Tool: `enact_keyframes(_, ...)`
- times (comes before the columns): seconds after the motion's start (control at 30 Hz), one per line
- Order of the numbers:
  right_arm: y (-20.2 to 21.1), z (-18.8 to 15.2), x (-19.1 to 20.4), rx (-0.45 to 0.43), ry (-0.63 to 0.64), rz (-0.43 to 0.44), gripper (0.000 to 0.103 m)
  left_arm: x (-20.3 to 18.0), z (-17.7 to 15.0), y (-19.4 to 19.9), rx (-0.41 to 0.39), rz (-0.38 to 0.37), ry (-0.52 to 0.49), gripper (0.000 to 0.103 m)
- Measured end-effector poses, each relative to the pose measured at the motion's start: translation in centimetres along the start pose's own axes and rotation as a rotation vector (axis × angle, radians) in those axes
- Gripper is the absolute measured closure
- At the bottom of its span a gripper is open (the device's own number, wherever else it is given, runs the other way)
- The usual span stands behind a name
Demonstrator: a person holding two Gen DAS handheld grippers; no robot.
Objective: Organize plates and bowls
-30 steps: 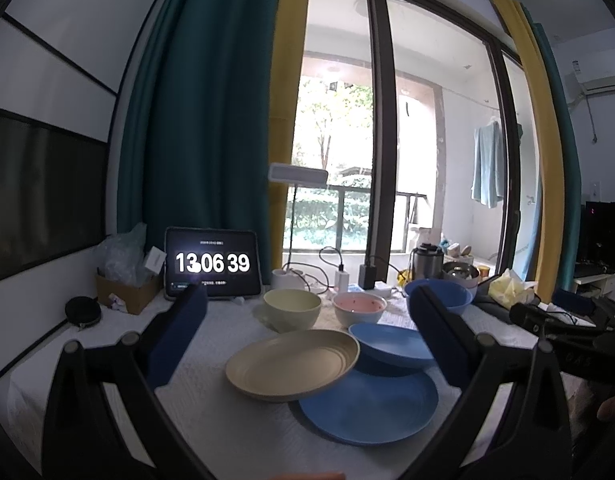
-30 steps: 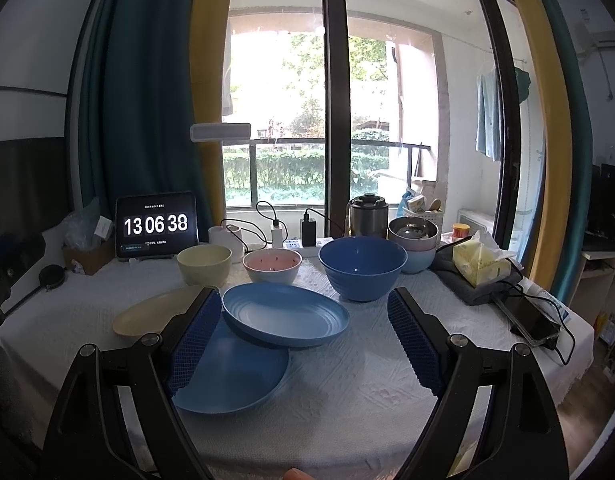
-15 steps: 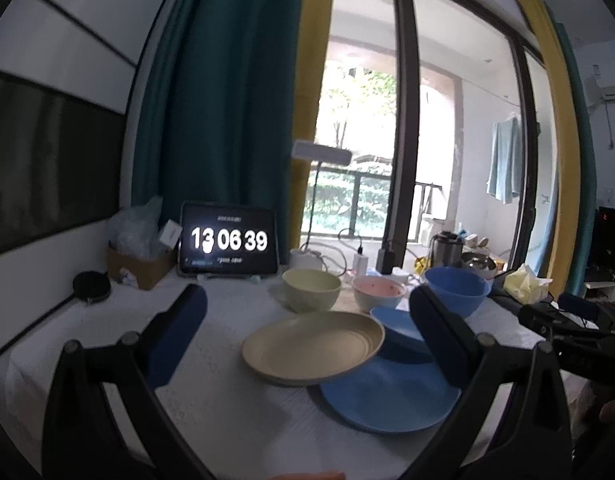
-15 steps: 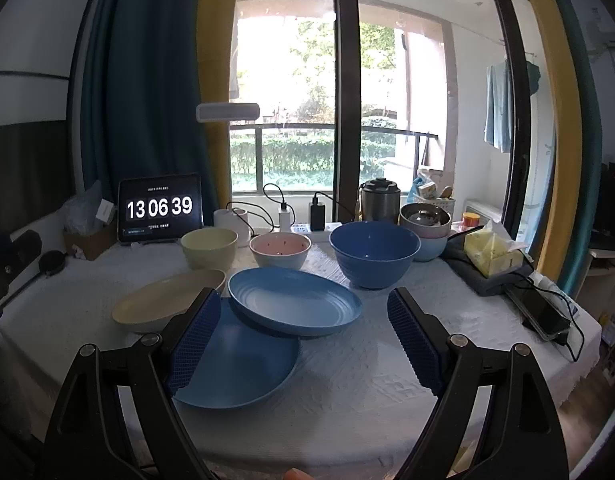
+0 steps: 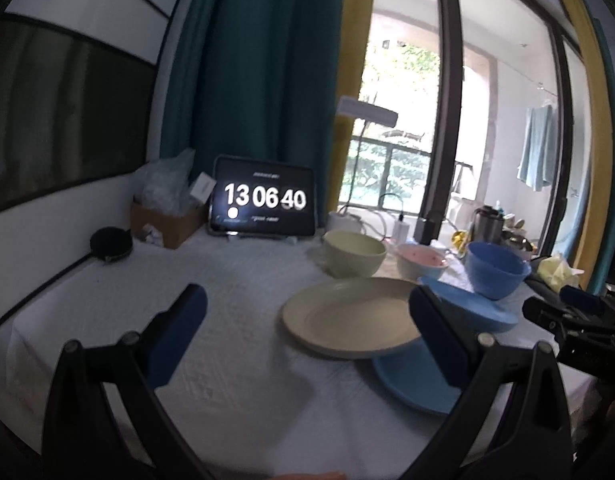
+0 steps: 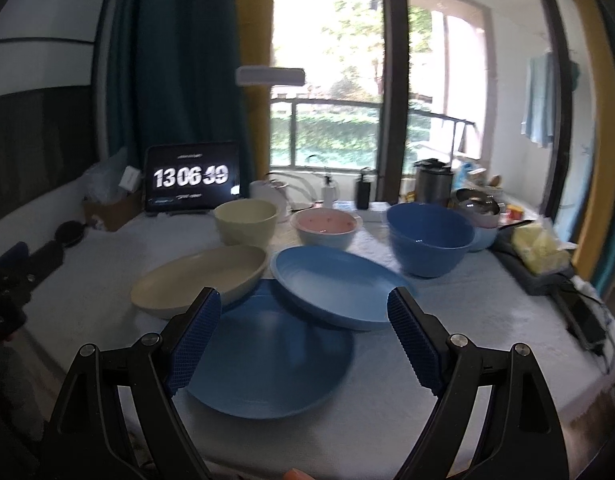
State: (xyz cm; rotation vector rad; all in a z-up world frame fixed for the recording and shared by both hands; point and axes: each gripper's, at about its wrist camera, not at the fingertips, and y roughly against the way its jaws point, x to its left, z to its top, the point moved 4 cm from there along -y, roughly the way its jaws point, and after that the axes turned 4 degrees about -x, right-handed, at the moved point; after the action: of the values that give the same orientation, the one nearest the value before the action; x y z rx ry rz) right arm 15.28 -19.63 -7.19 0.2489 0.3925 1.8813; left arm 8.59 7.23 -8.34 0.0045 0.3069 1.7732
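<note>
Plates (image 6: 267, 352) and bowls (image 6: 427, 236) are sitting loose on the table (image 6: 447, 320), nothing stacked properly: three plates overlapping, three bowls in a row behind. I am holding my right hand-held gripper (image 6: 303, 340) wide open and empty over the plates, my left hand-held gripper (image 5: 307, 340) likewise. All sorting seems left.

Daylight is pouring through a tall dark-framed window (image 6: 347, 92) — greenery and a balcony railing (image 6: 371, 110) are showing beyond it. Teal curtains (image 5: 251, 64) and a yellow curtain (image 5: 353, 40) are hanging at its left side. A white-clothed worktop (image 5: 235, 292) is carrying a tablet clock (image 5: 265, 202) at its far edge — a lamp (image 6: 270, 76) is standing behind.
</note>
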Motion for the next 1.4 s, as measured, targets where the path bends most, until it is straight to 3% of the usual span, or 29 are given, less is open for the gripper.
enact_keyframes(0.2,-2.8,-0.2,2.0,0.03,0.008,0.075,0.015,1.0,-0.8,-2.3,0.03,0.02,0.001,0.001)
enact_keyframes(0.57,-7.9,-0.5,3.7,0.103,-0.042,0.171,0.017,0.4,-2.4,-7.0,0.142,-0.011,0.011,0.002)
enact_keyframes(0.67,-9.1,-0.6,3.5,0.124,-0.078,0.18,0.025,0.5,-2.8,-8.4,0.195,-0.024,0.034,0.002)
enact_keyframes(0.87,-11.1,-0.9,3.4,0.163,-0.124,0.205,0.03,0.8,-3.3,-9.9,0.236,-0.018,0.062,0.003)
enact_keyframes(0.93,-11.6,-1.0,3.3,0.178,-0.134,0.206,0.039,0.7,-3.5,-10.4,0.26,-0.026,0.068,0.01)
enact_keyframes(1.2,-13.6,-1.7,3.0,0.237,-0.197,0.226,0.05,0.5,-5.9,-13.1,0.416,-0.054,0.114,0.035)
enact_keyframes(1.3,-13.9,-1.8,2.9,0.243,-0.199,0.218,0.052,0.3,-6.3,-13.4,0.43,-0.06,0.118,0.037)
enact_keyframes(1.4,-14.1,-2.1,2.9,0.251,-0.189,0.213,0.065,0.1,-6.2,-13.4,0.427,-0.067,0.107,0.044)
